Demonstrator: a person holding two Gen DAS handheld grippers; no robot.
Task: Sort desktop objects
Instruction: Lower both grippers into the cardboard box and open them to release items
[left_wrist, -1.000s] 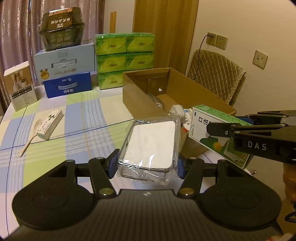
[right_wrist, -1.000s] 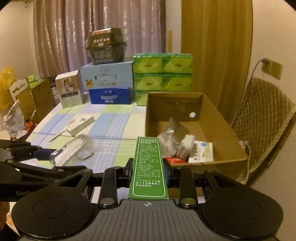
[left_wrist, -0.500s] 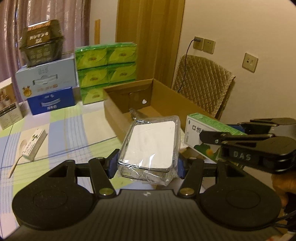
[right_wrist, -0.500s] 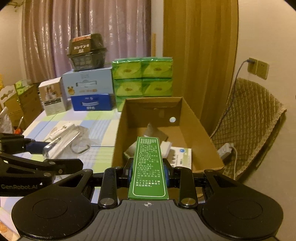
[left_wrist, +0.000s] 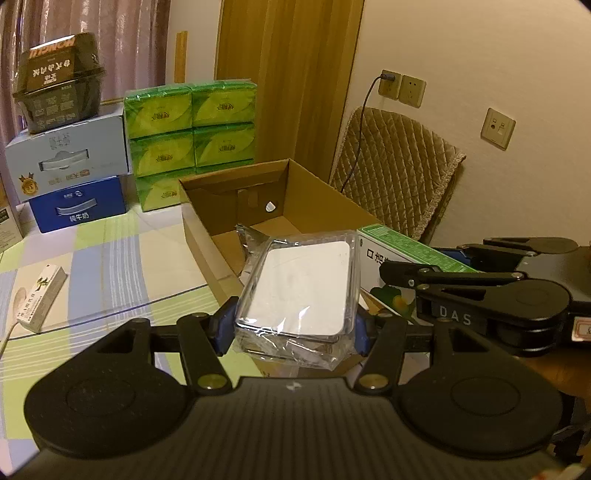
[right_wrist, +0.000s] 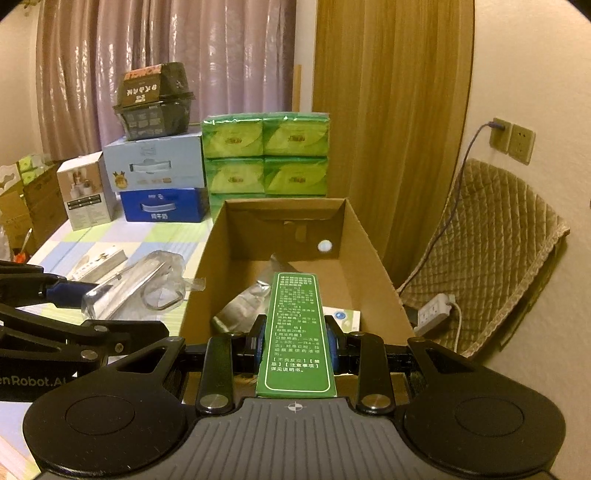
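Left wrist view: the left gripper (left_wrist: 293, 326) was clamped on a plastic-wrapped white case (left_wrist: 301, 291), held over the near edge of the cardboard box (left_wrist: 295, 206).

Right wrist view: the right gripper (right_wrist: 295, 341) was clamped on a green medicine box (right_wrist: 295, 332) above the cardboard box's opening. The slick wrap could slip from the jaws, and the adjacent grippers might collide.

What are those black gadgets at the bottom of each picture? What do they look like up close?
They are two handheld grippers. Each has a matte black body with a ribbed grey middle panel, two round discs at the sides and brass-coloured pivot screws on black link bars. The jaws carry blue pads. The left gripper shows a "GenRobot.AI" marking on its side in the right wrist view; the right gripper shows "DAS" and a sticker. No sleeves show.
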